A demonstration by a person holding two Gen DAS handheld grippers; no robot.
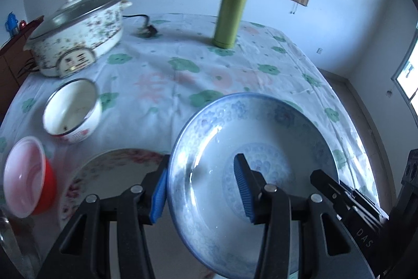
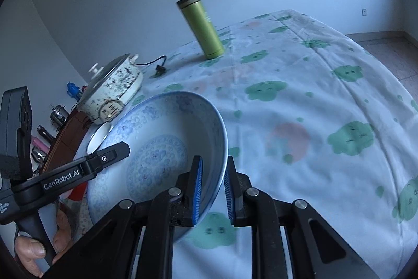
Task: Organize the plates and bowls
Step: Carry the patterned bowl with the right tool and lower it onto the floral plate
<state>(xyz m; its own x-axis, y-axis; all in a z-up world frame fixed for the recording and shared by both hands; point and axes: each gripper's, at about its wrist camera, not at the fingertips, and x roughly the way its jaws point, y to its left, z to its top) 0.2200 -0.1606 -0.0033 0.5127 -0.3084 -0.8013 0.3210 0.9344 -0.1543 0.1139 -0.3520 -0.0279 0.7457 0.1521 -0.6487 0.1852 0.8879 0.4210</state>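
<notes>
Partly hidden floral plate [image 1: 109, 164] (behind blue-patterned bowl [image 1: 250, 174]), motion-blurred flask [image 1: 230, 15]

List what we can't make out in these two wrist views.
- Floral plate, left wrist view: near half hidden behind the left tool and the blue-patterned bowl.
- Red bowl, left wrist view: blurred near the frame edge, contents unreadable.
- Small items on the side cabinet, right wrist view: too small and dark to identify.
- Blue-patterned bowl underside: hidden in both views.
</notes>
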